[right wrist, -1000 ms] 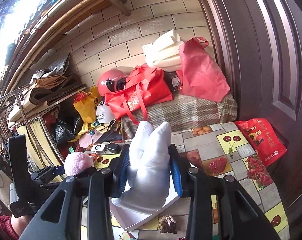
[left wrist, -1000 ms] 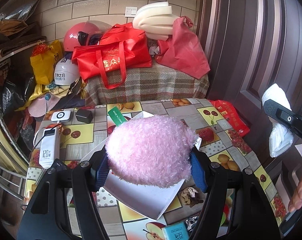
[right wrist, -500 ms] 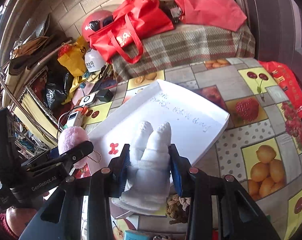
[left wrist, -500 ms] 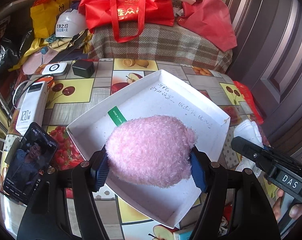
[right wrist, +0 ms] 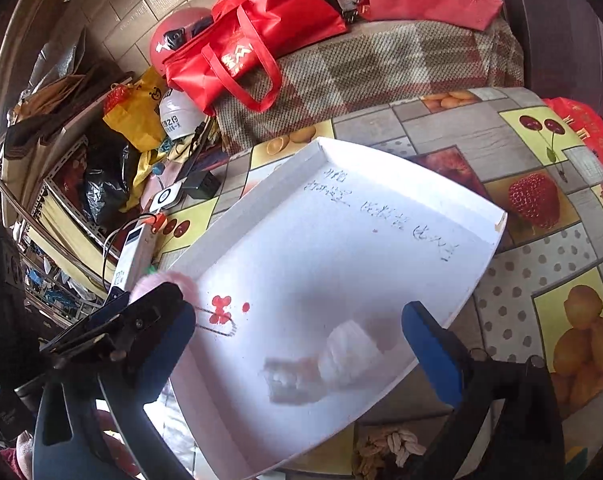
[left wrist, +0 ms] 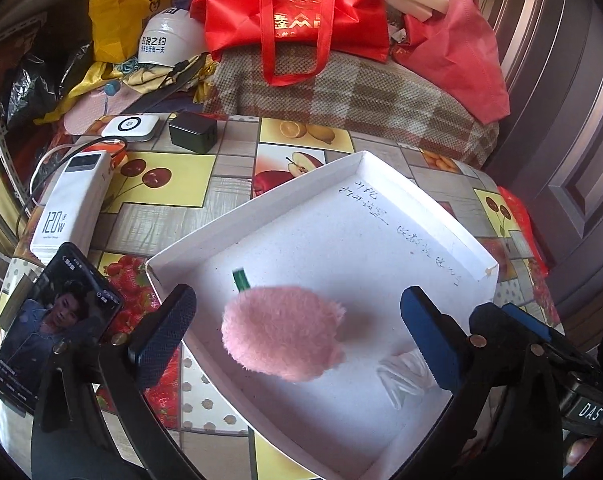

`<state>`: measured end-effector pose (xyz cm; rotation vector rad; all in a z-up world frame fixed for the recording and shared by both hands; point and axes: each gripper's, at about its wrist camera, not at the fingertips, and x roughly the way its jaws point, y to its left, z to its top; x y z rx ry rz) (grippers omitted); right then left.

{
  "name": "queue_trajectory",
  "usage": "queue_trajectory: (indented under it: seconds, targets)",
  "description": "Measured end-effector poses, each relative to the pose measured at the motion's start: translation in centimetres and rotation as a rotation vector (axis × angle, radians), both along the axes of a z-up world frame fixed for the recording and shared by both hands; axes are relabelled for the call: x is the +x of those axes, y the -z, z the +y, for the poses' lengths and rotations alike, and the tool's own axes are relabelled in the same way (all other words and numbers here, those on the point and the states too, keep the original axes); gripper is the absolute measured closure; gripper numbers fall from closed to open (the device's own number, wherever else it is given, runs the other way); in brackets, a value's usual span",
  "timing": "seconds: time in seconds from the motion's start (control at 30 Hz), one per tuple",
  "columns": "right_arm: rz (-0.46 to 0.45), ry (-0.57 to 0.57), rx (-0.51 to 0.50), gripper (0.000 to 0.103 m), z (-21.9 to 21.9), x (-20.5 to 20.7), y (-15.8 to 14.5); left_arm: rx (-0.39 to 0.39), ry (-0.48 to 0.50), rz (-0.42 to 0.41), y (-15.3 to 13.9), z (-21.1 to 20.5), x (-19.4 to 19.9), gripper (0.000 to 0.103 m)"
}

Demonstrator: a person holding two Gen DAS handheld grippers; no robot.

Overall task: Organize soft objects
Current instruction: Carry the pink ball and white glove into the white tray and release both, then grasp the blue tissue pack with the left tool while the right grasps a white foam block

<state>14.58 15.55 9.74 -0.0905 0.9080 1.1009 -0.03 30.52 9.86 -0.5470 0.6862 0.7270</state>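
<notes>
Both grippers, left (left wrist: 297, 332) and right (right wrist: 297, 340), are gaping wide, so the pink plush (left wrist: 281, 332) and white toy (right wrist: 341, 356) are risking rolling over the low wall of the tray (left wrist: 261, 208).

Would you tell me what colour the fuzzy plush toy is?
Pink; the plush toy shows best in the left wrist view.

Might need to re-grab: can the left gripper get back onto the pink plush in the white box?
Probably yes. The left gripper is open, the pink plush lies between its fingers in the white box, and nothing covers it.
</notes>
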Motion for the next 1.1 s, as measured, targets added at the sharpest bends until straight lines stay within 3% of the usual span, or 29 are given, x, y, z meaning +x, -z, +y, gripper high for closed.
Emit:
queue_trajectory:
  seconds: [0.47,0.67,0.9,1.1]
  targets:
    - [-0.029,0.047,0.071,0.000,-4.7,-1.4,-4.2,0.050,-0.030,-0.041,-2.8,-1.8,-2.9,0.000]
    - [-0.053,0.085,0.139,0.000,-8.8,-1.8,-7.0,0.079,0.011,-0.053,-3.7,-4.5,-4.9,0.000]
    - [-0.099,0.184,0.151,0.000,-15.4,-1.1,-7.8,0.056,0.126,0.032,-0.7,-10.1,-5.7,0.000]
    - [-0.077,0.349,0.086,0.000,-22.5,0.1,-4.9,-0.033,0.219,0.124,3.8,-14.5,-5.3,0.000]
